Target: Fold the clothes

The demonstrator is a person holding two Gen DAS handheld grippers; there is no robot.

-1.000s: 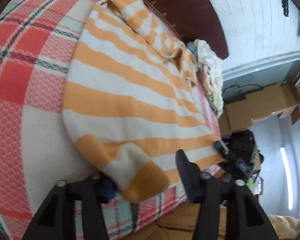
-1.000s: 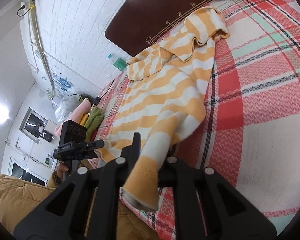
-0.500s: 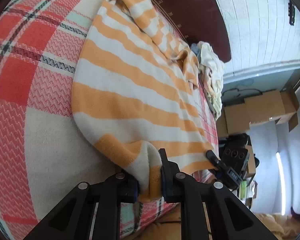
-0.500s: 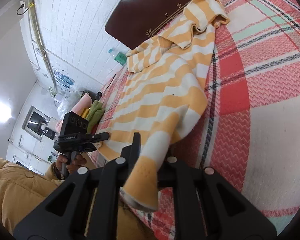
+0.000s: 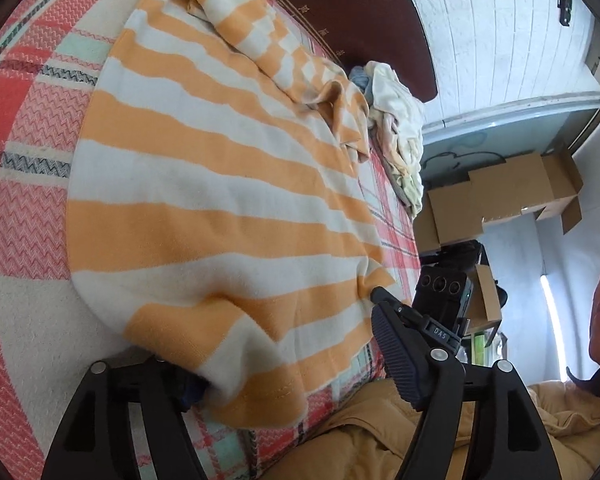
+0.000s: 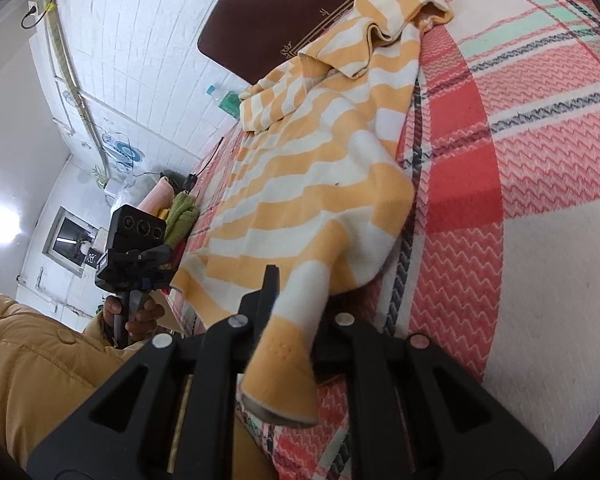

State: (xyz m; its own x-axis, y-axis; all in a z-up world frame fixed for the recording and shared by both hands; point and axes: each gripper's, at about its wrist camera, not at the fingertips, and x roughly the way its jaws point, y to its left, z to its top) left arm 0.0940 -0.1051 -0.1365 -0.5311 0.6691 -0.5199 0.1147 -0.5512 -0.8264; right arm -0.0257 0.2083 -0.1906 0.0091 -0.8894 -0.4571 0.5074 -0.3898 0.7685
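The orange-and-white striped garment point(image 5: 204, 184) lay spread lengthwise on the bed point(image 5: 24, 128), over its red plaid blanket, with its far end bunched near the dark brown headboard point(image 5: 340, 12). Its near hem hung over the edge of the bed toward me.

My left gripper point(image 5: 284, 364) had its fingers point(image 5: 396, 352) apart and opening; one corner of the hem drooped into the gap and lay against the left finger, while the right finger stood clear of the cloth.

My right gripper point(image 6: 296, 312) had its fingers point(image 6: 270, 284) pinched narrowly on the other corner of the hem, and the orange end of that corner hung down toward me past the grip.

Beyond the garment, a pile of pale clothes point(image 5: 396, 120) sat on the bed near the headboard. Cardboard boxes point(image 5: 500, 192) stood off the bed's side. My yellow padded jacket point(image 6: 32, 364) filled the lower edge of both views.
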